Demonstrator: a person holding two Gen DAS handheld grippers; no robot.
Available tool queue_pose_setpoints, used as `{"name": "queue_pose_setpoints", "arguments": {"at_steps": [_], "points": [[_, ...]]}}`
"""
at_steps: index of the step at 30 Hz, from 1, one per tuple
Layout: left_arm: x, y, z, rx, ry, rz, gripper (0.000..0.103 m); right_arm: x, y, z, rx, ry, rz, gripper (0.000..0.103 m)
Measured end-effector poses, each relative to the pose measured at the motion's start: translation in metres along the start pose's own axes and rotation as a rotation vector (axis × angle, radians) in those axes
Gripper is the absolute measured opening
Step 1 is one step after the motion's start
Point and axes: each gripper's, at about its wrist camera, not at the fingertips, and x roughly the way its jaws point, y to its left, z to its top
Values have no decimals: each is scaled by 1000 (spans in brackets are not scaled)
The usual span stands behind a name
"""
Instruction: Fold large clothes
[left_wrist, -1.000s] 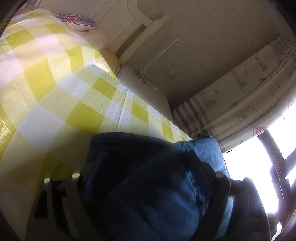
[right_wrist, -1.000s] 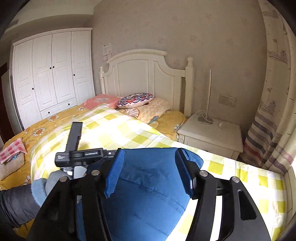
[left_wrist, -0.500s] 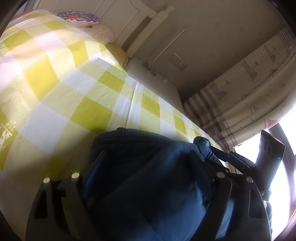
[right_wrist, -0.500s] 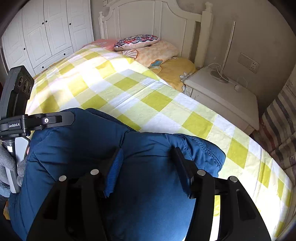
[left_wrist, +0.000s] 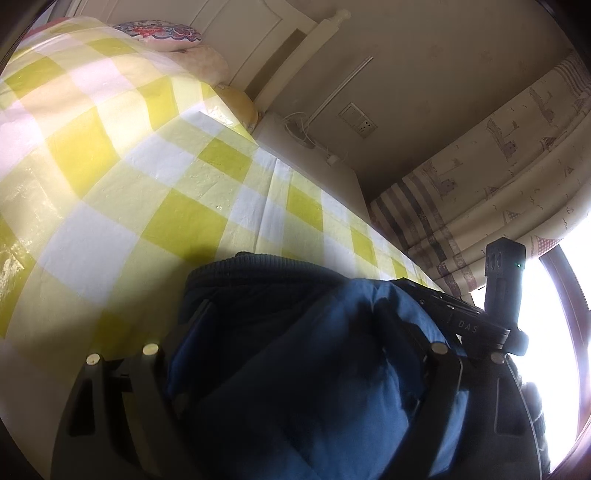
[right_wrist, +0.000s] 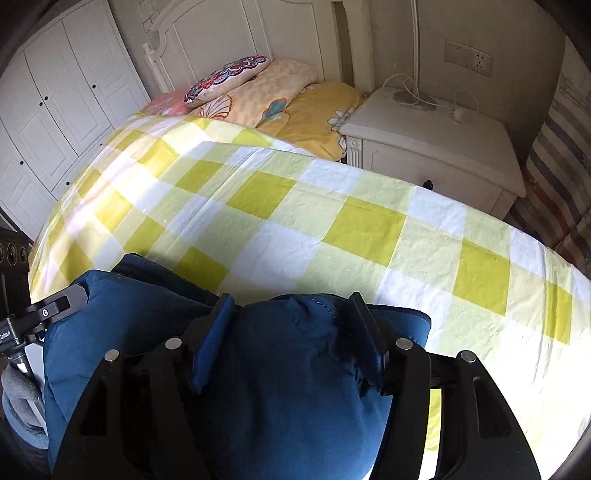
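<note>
A padded blue jacket (right_wrist: 288, 387) fills the bottom of both views, its front edge over the yellow-and-white checked bedcover (right_wrist: 332, 221). My right gripper (right_wrist: 291, 325) is shut on a bunched fold of it. My left gripper (left_wrist: 291, 332) is shut on another thick fold of the jacket (left_wrist: 295, 369). The right gripper's body (left_wrist: 480, 325) shows at the right of the left wrist view, close beside. The left gripper's body (right_wrist: 40, 314) shows at the left edge of the right wrist view.
The bed runs back to pillows (right_wrist: 258, 88) and a white headboard (right_wrist: 229, 37). A white nightstand (right_wrist: 436, 140) with a lamp base stands at its right. Curtains (left_wrist: 498, 166) and a bright window are on the right, a white wardrobe (right_wrist: 66, 96) on the left.
Both grippers have come down toward the bedcover with the jacket and tilted to look down on it. The right gripper has come into the left wrist view.
</note>
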Motion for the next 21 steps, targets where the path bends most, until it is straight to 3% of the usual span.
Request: {"name": "queue_pose_setpoints", "arguments": {"at_steps": [3,5,7,10,15,18,20,21], "points": [[1,-1,0,2,0,3,85,-26,29,14,-86,-23,-167,57],[1,-1,0,-1,-1,1,85,-49,48,18,-106,-89,-128,57],[0,0,-1,-5,-2,-4,85,-55,70,16,-147,-92,-82,57],[0,3,-1,-16,-6,-15,85,-10,92,1,-241,39,-151,60],[0,12,0,-62,-8,-59,85,3,92,-2,-220,19,-189,60],[-2,15,0,-85,-7,-91,85,-14,99,-8,-253,-31,-247,60],[-4,17,4,-97,17,-104,85,-40,99,-13,-227,-62,-263,70],[-8,16,7,-101,31,-92,84,-57,96,-16,-195,-83,-229,72]]}}
